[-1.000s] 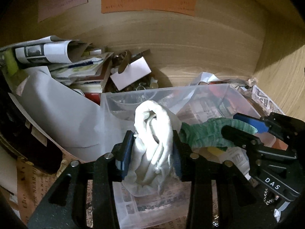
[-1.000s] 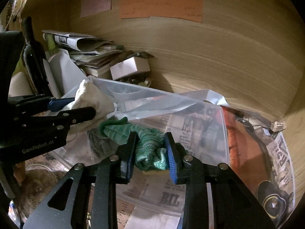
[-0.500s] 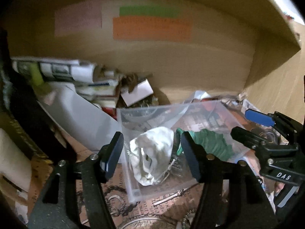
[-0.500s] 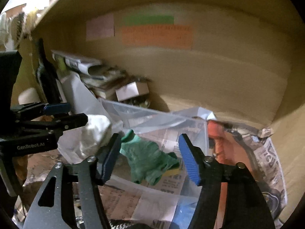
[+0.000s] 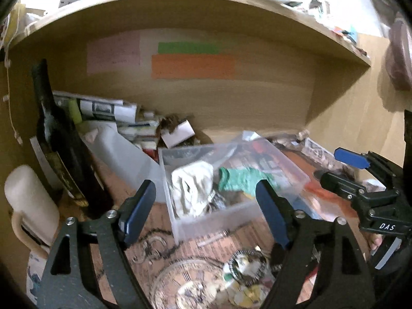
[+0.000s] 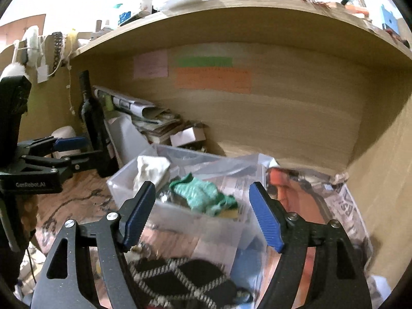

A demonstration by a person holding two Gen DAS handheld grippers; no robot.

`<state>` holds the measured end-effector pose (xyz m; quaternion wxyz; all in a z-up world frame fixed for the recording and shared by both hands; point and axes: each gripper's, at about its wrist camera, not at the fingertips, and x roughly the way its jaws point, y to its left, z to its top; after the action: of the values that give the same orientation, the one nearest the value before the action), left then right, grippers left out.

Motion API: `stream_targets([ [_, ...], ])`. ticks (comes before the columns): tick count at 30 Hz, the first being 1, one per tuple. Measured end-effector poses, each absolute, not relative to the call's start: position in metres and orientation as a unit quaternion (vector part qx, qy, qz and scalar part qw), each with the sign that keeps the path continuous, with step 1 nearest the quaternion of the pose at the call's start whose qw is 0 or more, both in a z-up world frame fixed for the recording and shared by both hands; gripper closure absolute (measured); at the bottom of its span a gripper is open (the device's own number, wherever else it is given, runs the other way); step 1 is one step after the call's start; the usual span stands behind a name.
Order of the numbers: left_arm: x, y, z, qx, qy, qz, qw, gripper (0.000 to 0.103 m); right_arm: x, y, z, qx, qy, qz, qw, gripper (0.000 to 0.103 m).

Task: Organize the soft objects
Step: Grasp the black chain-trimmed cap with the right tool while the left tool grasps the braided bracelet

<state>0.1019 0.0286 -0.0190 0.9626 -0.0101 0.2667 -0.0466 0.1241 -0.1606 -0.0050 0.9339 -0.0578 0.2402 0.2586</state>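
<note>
Where the wooden shelf alcove (image 5: 257,108) fills the upper half of each frame, the cluttered table (image 5: 144,231) runs across the lower half, with a dark bottle (image 5: 64,154) standing at left. At centre sits the clear plastic bin (image 5: 206,221). Inside it lie the two soft objects: the white cloth (image 5: 191,190) bunched at the left end and the green cloth (image 5: 239,179) crumpled to its right; whether the two touch cannot be told. Judged from this, placing these two items appears done. A black-and-white patterned fabric (image 6: 180,278) at the bottom centre of the right wrist view lies outside the bin and may remain to be sorted.

The left gripper (image 5: 206,213) hangs short of the bin's near wall, aimed at the white cloth, jaws spread wide and holding nothing. The right gripper (image 6: 202,213) is posed likewise, in front of the bin and pointed toward the green cloth, jaws equally wide and empty. Each gripper appears at the edge of the other's view, side by side.
</note>
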Motion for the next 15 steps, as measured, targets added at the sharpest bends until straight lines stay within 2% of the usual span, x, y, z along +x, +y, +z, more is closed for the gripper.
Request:
stream_targets([
  [15,0.095,0.003,-0.100,-0.025,0.384,-0.094,0.918,0.023,0.091,-0.174,-0.070,-0.031,0.337,0.269,0.902,0.030],
])
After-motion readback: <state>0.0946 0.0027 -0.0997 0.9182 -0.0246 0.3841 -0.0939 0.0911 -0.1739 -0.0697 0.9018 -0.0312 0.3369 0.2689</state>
